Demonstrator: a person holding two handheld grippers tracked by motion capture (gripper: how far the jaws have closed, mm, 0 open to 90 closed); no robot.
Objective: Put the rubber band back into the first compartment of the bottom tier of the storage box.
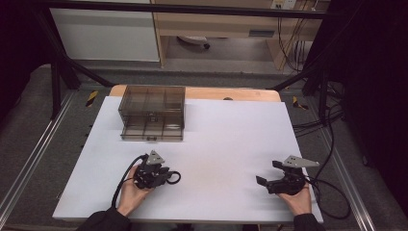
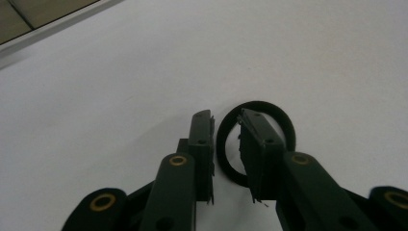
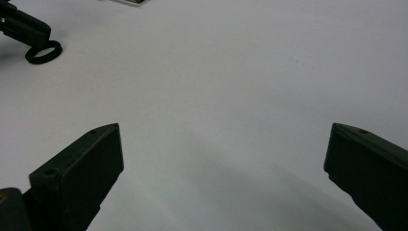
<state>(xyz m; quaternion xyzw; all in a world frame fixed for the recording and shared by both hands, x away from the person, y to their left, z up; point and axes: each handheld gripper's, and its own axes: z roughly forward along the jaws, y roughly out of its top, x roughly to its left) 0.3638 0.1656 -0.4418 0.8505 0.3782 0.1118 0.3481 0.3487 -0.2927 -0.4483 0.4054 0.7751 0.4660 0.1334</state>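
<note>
White table (image 1: 226,144) w/ drawer box (image 1: 152,113), black ring (image 1: 174,177).

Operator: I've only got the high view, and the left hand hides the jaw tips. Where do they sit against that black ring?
Observer: The left gripper straddles the ring: one jaw inside the hole, the other outside the band.
Operator: Is it clamped?
Observer: Not yet. A sliver of white table shows between the band and the inner jaw.
Operator: And the right one?
Observer: The right gripper stands wide open with nothing between its jaws.
</note>
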